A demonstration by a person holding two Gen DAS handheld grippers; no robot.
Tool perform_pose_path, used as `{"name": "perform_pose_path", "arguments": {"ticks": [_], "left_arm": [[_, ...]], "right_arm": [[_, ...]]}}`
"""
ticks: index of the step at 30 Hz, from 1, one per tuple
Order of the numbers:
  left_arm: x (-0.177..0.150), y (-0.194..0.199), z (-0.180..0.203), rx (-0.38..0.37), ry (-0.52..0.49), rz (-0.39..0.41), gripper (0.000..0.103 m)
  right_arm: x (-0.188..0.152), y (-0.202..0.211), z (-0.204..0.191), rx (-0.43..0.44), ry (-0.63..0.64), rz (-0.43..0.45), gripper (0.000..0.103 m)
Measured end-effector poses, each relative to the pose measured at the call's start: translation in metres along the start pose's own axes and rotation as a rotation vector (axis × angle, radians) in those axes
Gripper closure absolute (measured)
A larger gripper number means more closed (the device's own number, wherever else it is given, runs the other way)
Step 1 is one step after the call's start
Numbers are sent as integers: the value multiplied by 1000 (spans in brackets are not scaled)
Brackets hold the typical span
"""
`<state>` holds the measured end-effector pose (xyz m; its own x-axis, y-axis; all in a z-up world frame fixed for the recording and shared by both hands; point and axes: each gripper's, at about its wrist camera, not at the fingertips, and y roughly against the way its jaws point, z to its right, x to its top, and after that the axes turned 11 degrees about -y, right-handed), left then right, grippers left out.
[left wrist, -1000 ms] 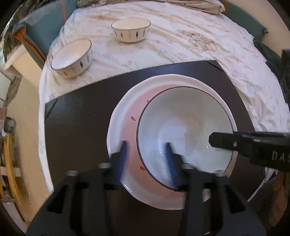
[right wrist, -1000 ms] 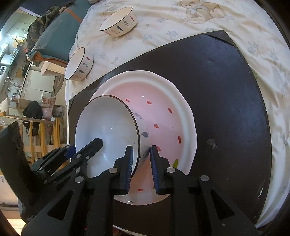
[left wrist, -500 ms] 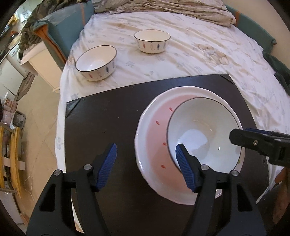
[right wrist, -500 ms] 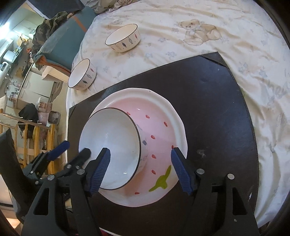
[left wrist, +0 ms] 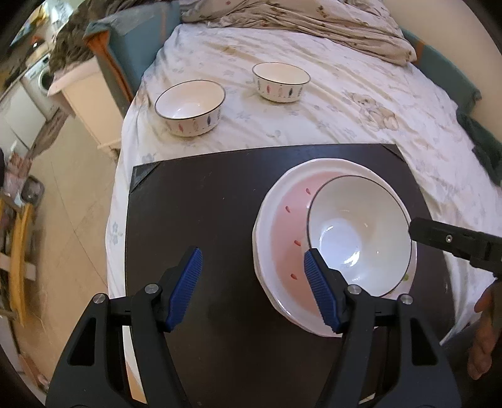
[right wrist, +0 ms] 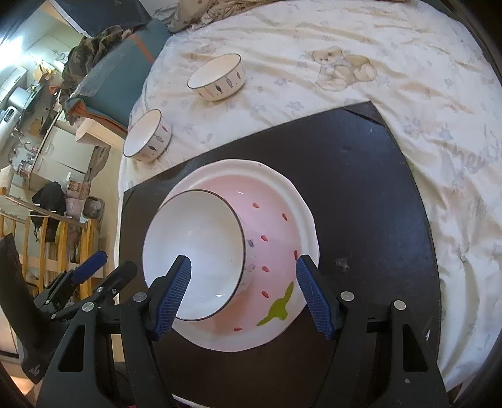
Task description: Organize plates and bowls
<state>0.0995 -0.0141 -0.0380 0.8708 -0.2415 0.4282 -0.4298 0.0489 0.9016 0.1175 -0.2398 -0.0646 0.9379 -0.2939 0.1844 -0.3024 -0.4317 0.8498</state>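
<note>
I'm hovering both grippers, left (left wrist: 252, 287) & right (right wrist: 243, 293), jaws wide & empty, over the bowl (right wrist: 194, 254) sitting off-centre in the pink plate (right wrist: 282, 251); a bump could be tipping it.

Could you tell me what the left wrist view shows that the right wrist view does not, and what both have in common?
Only the left wrist view shows the rumpled blanket at the far end of the bed and part of a person's hand at the right edge. Only the right wrist view shows the green mark on the pink plate and the wooden rack beside the bed. Both show the white bowl resting in the plate on the dark board, two patterned bowls on the sheet, and both tongs, left and right, open.
</note>
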Motion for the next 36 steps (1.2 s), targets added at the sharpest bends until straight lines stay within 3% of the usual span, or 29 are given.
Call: {"name": "perform_pose_path", "arguments": {"ticks": [8, 11, 18, 24, 33, 36], "left_arm": [[16, 1, -49, 79, 150, 22, 39], [25, -8, -68, 77, 197, 2, 39], [43, -43, -125, 63, 412, -40, 39], [57, -61, -147, 59, 488, -45, 39], [84, -87, -177, 114, 507, -46, 39], [89, -93, -190, 75, 552, -45, 39]], "right_arm": [[10, 16, -19, 68, 9, 43, 31], [19, 10, -29, 73, 10, 28, 31], [49, -13, -53, 75, -1, -3, 31], [79, -36, -78, 88, -21, -20, 31], [124, -84, -110, 69, -26, -56, 31], [136, -102, -119, 52, -17, -70, 31]]}}
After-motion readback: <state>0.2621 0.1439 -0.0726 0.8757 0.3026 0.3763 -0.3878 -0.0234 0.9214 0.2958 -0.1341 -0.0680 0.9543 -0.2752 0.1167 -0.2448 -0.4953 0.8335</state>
